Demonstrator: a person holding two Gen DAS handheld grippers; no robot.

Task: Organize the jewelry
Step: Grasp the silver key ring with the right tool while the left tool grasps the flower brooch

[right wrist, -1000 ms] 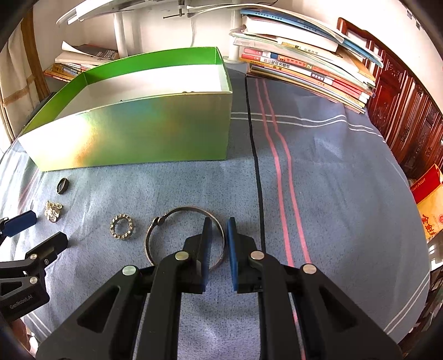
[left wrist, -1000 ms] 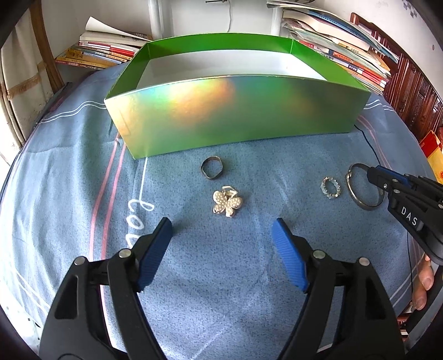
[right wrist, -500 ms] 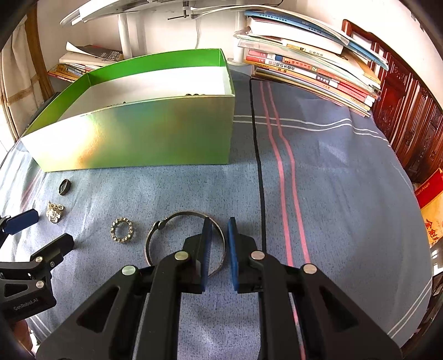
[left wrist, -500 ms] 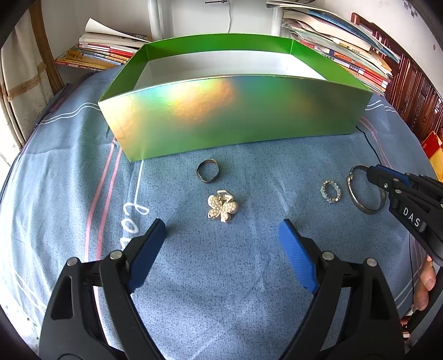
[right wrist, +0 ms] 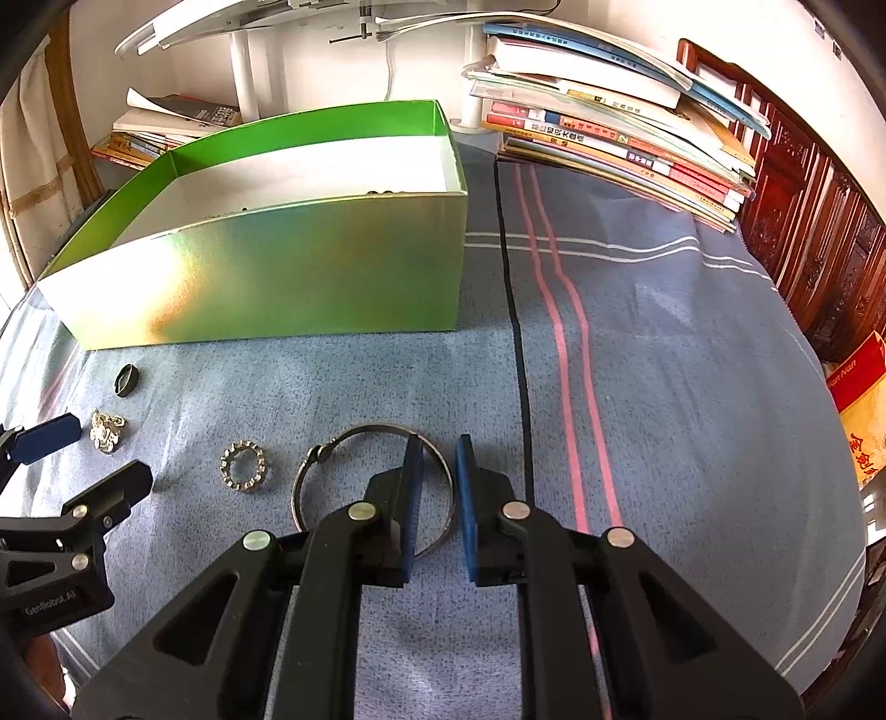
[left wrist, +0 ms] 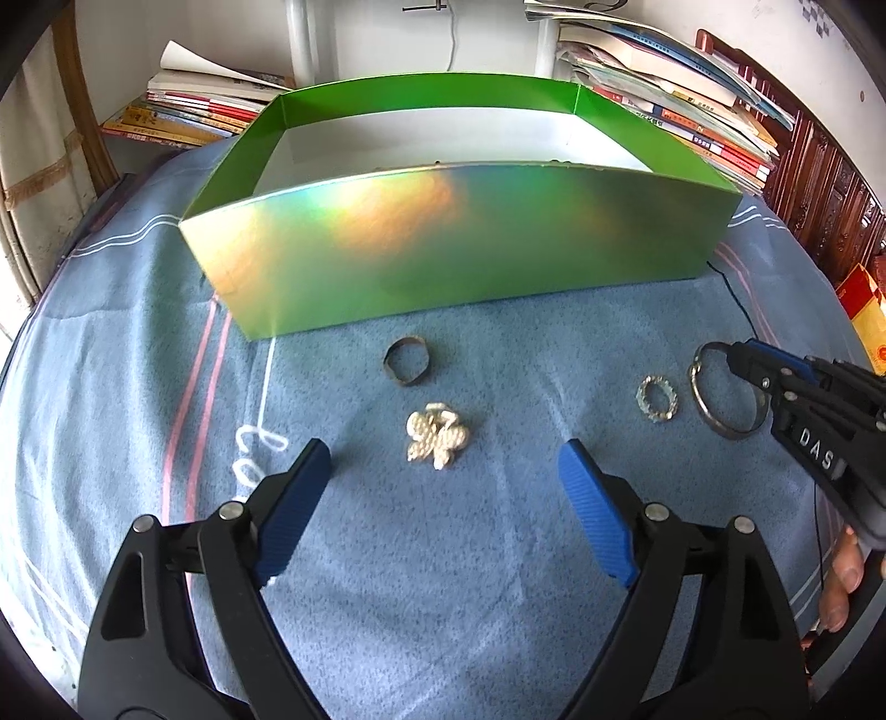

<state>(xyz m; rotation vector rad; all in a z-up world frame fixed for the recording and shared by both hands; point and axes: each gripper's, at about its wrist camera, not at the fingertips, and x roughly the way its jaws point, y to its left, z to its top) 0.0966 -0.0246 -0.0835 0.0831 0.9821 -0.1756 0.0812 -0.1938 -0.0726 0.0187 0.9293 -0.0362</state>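
a blue woven cloth with pink and white stripes (right wrist: 664,343) covers the surface, and a thin black line (right wrist: 512,310) runs along it beside the two pink stripes. on the cloth there is white stitched lettering (left wrist: 257,448). at the back right a tall stack of books and papers (right wrist: 614,138) lies on the cloth. at the back left a smaller stack of books (left wrist: 188,108) lies near a white round post (left wrist: 302,44). dark carved wooden furniture (right wrist: 819,243) stands at the right edge.
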